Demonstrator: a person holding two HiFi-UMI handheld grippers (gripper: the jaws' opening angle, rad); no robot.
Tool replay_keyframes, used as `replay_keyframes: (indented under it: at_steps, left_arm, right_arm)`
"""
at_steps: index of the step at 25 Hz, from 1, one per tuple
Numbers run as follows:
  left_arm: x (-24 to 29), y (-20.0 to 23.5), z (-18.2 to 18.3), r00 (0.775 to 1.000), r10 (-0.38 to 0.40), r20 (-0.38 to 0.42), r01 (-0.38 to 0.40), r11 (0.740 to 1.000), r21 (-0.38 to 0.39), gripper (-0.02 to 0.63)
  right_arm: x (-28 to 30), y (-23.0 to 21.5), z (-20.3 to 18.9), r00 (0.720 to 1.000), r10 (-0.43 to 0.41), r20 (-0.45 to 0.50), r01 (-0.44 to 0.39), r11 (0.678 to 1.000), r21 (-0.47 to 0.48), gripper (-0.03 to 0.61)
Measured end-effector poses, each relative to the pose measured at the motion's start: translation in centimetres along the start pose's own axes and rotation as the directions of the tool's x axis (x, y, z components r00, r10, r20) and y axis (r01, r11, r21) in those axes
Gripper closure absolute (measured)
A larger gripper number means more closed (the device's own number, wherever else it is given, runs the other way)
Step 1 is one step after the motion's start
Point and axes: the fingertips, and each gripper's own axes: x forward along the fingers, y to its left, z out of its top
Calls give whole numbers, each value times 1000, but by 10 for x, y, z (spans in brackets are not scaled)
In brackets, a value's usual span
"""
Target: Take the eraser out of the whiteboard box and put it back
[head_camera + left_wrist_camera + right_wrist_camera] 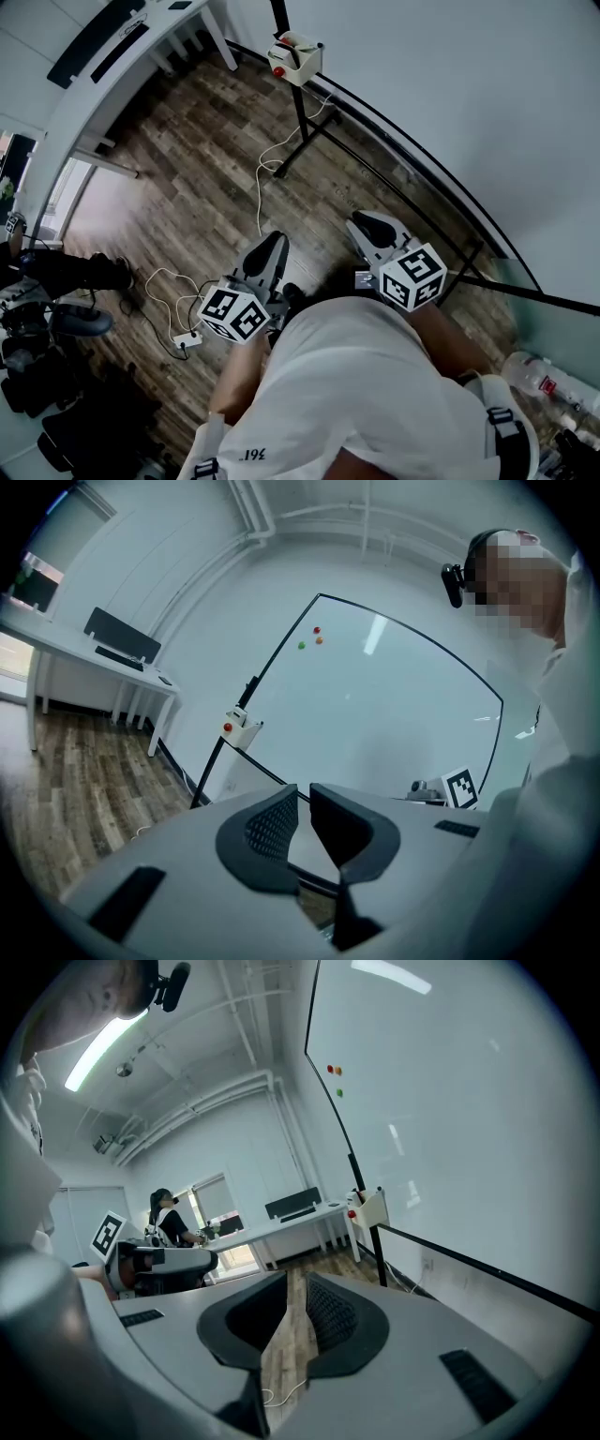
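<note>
The small cream whiteboard box (296, 58) on the black stand pole (302, 112), eraser indistinct inside, lies well ahead of both grippers. The left gripper (270, 248) and right gripper (371, 225) fingers stand slightly apart, empty; neither seems nearer.

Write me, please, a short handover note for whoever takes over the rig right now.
Left gripper: jaws slightly apart, empty.
Right gripper: jaws slightly apart, empty.
Box: on the stand of the whiteboard, well ahead of both grippers; neither touches it.
Eraser: in neither gripper; too small to tell whether it lies in the box.
Done: nothing that shows here.
Left: reach the box, take the eraser out, put it back.
</note>
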Motion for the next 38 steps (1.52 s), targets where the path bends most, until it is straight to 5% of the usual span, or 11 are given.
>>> replay_keyframes:
  at_steps: [17, 38]
  left_arm:
    - [23, 7, 7, 998, 66, 10, -66, 998, -6, 578]
    - [94, 141, 100, 993, -100, -63, 102, 994, 33, 578]
  right_arm:
    - [17, -29, 0, 999, 31, -38, -31, 1000, 4, 488]
    - [156, -52, 64, 990, -137, -11, 138, 990, 42, 483]
